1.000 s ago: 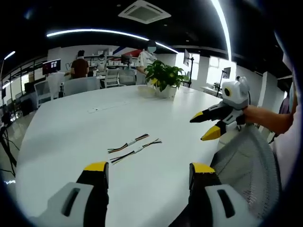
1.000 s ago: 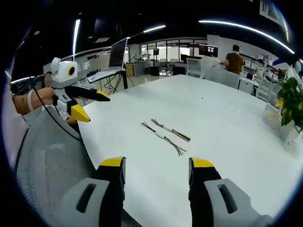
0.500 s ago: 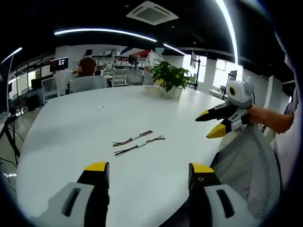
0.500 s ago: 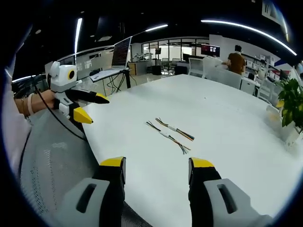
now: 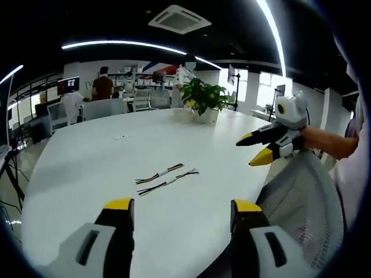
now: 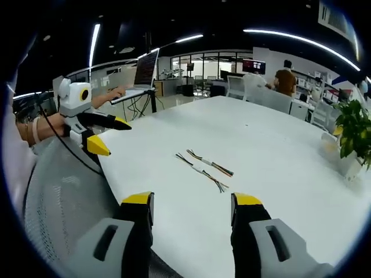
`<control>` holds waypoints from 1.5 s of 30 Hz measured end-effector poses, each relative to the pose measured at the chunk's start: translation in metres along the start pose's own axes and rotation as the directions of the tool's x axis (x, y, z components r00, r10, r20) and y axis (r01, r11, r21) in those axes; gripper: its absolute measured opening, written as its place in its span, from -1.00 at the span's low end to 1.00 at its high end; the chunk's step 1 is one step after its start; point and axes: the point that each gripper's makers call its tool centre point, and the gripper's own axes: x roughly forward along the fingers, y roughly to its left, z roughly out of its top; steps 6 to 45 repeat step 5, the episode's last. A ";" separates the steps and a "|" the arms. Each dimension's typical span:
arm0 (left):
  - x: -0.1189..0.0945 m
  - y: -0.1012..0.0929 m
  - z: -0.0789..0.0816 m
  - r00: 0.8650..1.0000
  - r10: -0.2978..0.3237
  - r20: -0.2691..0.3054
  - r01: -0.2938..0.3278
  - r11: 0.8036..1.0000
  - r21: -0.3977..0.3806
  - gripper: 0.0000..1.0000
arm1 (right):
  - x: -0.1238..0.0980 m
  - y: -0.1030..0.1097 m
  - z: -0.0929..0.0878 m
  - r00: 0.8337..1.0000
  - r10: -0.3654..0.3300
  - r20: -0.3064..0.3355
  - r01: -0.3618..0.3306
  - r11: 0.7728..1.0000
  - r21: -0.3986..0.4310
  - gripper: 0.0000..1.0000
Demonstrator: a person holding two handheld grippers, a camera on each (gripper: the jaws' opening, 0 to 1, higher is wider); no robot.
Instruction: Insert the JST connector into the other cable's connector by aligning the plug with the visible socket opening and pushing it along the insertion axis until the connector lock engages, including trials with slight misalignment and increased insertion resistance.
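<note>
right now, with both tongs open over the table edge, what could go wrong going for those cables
1. The two cables lie close side by side on the white table, so one set of tongs may snag both.
2. The thin wires lie flat; wide-open left tongs and right tongs could slip off them.

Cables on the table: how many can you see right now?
2, side by side mid-table, untouched: one cable nearer the plant, the other cable nearer the open grippers.
</note>
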 end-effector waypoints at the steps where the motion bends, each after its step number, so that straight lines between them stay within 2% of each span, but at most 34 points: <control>1: 0.000 0.000 0.000 1.000 0.000 0.000 0.000 1.000 0.001 0.28 | 0.000 0.001 0.000 1.000 0.002 0.000 -0.002 1.000 0.000 -0.03; 45: -0.001 0.000 0.002 1.000 0.004 0.006 -0.004 1.000 0.009 0.28 | -0.001 0.002 0.003 1.000 0.006 0.012 -0.006 1.000 -0.002 -0.03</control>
